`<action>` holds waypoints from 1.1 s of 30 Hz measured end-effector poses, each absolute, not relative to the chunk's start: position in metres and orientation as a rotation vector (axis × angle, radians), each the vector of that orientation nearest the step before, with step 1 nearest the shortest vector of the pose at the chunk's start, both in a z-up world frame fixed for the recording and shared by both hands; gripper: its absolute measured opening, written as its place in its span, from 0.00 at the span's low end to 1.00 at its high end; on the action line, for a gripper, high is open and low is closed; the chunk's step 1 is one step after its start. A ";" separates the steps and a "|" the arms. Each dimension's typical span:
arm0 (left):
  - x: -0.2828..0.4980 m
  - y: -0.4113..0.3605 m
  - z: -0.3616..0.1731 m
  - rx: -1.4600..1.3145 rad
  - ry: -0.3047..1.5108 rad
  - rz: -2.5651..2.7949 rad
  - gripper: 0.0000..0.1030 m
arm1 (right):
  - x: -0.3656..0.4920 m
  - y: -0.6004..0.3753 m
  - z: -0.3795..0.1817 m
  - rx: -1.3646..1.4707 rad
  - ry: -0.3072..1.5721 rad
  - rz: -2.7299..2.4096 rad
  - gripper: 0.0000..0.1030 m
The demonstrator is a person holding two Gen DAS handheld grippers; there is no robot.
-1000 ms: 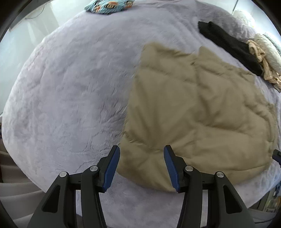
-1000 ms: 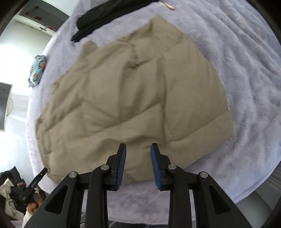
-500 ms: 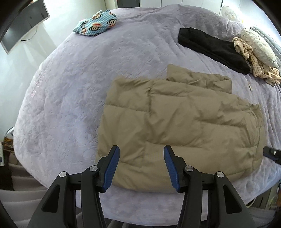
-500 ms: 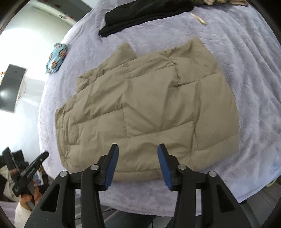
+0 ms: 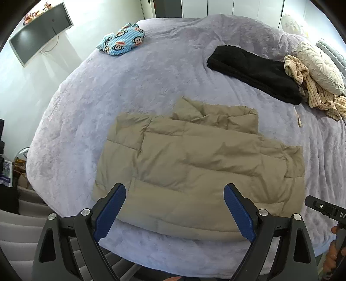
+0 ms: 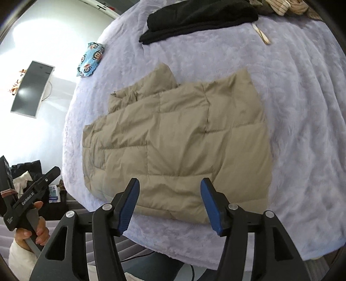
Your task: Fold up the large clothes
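Observation:
A tan quilted puffer garment (image 5: 194,164) (image 6: 177,140) lies folded flat on the lavender fleece bed cover (image 5: 129,86), near the bed's front edge. My left gripper (image 5: 174,207) hangs above the garment's near edge, its jaws opening wide with nothing between the blue pads. Over the same near edge my right gripper (image 6: 169,203) is also opening, and its blue pads hold nothing. Neither gripper touches the fabric. In the right wrist view a hand holds the left gripper's body (image 6: 28,198) at the lower left.
A black folded garment (image 5: 255,71) (image 6: 199,19) lies at the far right, beside striped beige clothes (image 5: 311,86) and a cream pillow (image 5: 320,67). A blue monkey-print cloth (image 5: 122,41) (image 6: 90,59) sits at the far left. A monitor (image 5: 41,30) hangs on the wall.
Both grippers have risen and drawn back from the garment, so more of the bed shows. Both pairs of jaws have spread wider. The garment lies still.

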State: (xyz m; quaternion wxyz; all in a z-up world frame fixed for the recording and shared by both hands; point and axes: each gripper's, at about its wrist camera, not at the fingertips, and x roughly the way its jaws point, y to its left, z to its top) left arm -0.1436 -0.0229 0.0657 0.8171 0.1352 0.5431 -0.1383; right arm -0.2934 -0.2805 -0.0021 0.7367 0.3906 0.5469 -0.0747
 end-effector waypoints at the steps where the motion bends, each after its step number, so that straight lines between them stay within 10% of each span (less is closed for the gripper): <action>1: -0.146 -0.028 0.069 0.291 1.155 -0.293 0.90 | -0.293 -0.284 -0.002 0.858 1.203 -0.157 0.64; 33: -0.159 -0.089 0.097 0.313 1.126 -0.235 1.00 | -0.278 -0.311 0.006 0.810 1.133 -0.051 1.00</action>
